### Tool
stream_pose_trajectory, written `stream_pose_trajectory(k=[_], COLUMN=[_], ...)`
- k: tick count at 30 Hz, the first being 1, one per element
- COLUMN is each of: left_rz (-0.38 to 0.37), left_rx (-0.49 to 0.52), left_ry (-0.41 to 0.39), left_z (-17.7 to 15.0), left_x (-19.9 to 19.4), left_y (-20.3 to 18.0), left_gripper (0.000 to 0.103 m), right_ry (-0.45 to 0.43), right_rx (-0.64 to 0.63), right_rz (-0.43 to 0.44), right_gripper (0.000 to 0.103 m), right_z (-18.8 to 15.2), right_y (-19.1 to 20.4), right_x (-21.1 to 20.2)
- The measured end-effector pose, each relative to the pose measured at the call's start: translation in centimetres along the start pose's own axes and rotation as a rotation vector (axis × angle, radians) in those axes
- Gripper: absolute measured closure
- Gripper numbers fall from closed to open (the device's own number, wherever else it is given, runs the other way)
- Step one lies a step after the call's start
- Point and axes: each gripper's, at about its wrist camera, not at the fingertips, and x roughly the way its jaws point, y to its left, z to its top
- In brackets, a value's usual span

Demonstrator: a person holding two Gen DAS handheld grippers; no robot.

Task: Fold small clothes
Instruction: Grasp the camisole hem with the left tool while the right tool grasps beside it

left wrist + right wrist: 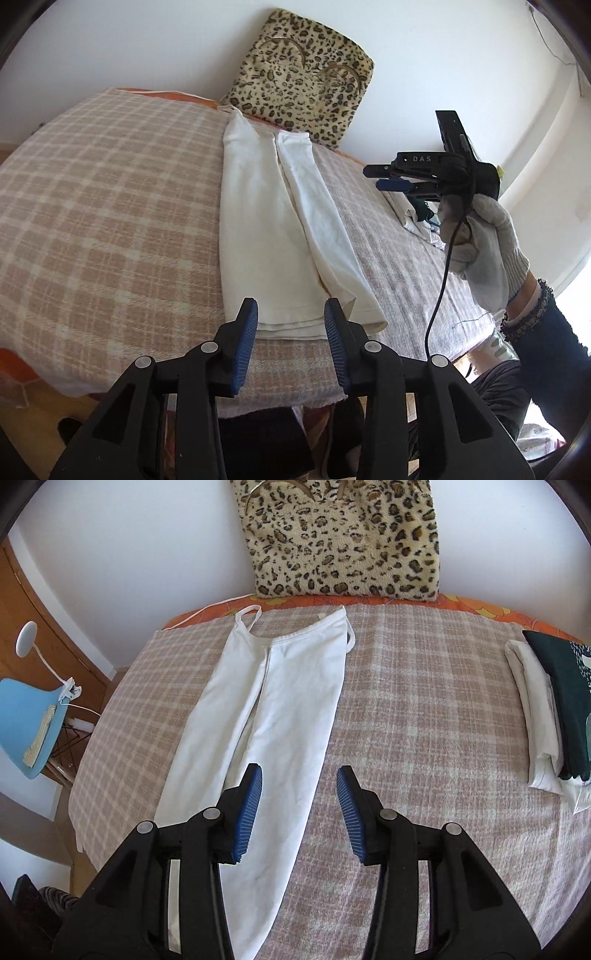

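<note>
A white strappy top (273,221) lies flat on the checked blanket (110,206), its two long sides folded in toward the middle, forming a long strip. It also shows in the right wrist view (284,716), straps at the far end. My left gripper (291,314) is open and empty, just above the top's near hem. My right gripper (300,780) is open and empty, hovering above the top's right edge. In the left wrist view the right gripper (373,177) is held by a gloved hand, high above the blanket at the right.
A leopard-print cushion (343,535) leans on the wall at the blanket's far edge. A stack of folded clothes (554,709), white and dark green, lies at the right. A blue chair (29,716) and a white lamp (27,635) stand beyond the left edge.
</note>
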Motion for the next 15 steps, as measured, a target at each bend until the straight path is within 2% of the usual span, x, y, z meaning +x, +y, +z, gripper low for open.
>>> stream_pose_trajectory(k=[5,9,12,15], left_rz=[0.016,-0.004,0.018,0.037], left_rx=[-0.028,-0.063,-0.029,0.002], left_ry=[0.120,0.179,0.184,0.173], left_z=[0.8,0.7,0.5,0.3], left_x=[2.3,3.6,4.2,4.4], left_y=[2.1,2.7,2.3,1.8], left_gripper=[0.061,0.061,0.061,0.065], right_ry=[0.117,0.189,0.210,0.196], right_rx=[0.007,0.052,0.090,0.097], right_rz=[0.039,0.111,0.158,0.167], right_gripper=[0.058,0.058,0.058,0.058], right_z=[-8.2,-12.9,-14.7,-15.1], right_y=[0.6,0.9,0.8,0.8], right_x=[-0.3,0.4,0.5,0.1])
